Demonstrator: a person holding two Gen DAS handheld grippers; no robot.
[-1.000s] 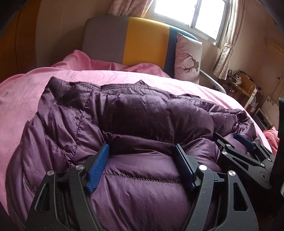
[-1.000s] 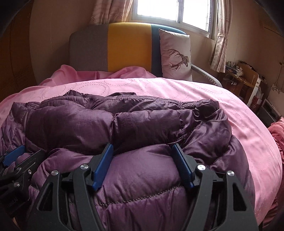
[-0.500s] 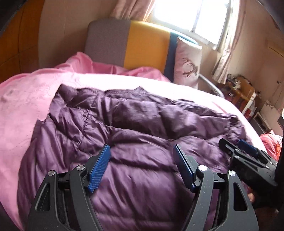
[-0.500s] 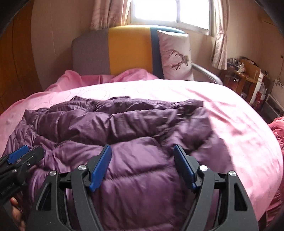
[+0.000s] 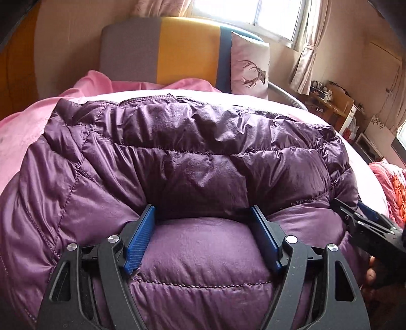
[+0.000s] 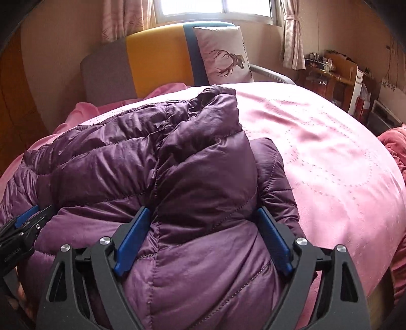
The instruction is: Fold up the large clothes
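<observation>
On the round bed covered with a pink stitched bedspread [image 6: 330, 157] lies the purple quilted down jacket [image 5: 192, 157], folded into a thick puffy bundle that occupies the near side of the mattress. Its near fold bulges up between the two blue-padded fingers of the left gripper [image 5: 203, 226], which is black-framed and spread wide; the pads lie against the sides of the bulge, and it cannot be told from this view whether they press on the fabric. The right gripper [image 6: 203, 228] is of the same build, and its jaws are opening, with a raised ridge of the jacket standing between the blue pads. In the right wrist view the jacket's right edge ends just beside the right-hand finger [image 6: 272, 238], and bare bedspread extends beyond it. Each gripper appears at the edge of the other camera's view: the right one at the lower right of the left wrist view, the left one at the lower left of the right wrist view, both resting at the jacket's near edge. Behind the bed stands an upholstered headboard with grey, yellow and blue panels [image 5: 187, 48], and a pale cushion printed with a deer head [image 5: 250, 68] leans against it. Pink floral curtains [image 6: 293, 33] hang at the bright window [image 6: 218, 10].
</observation>
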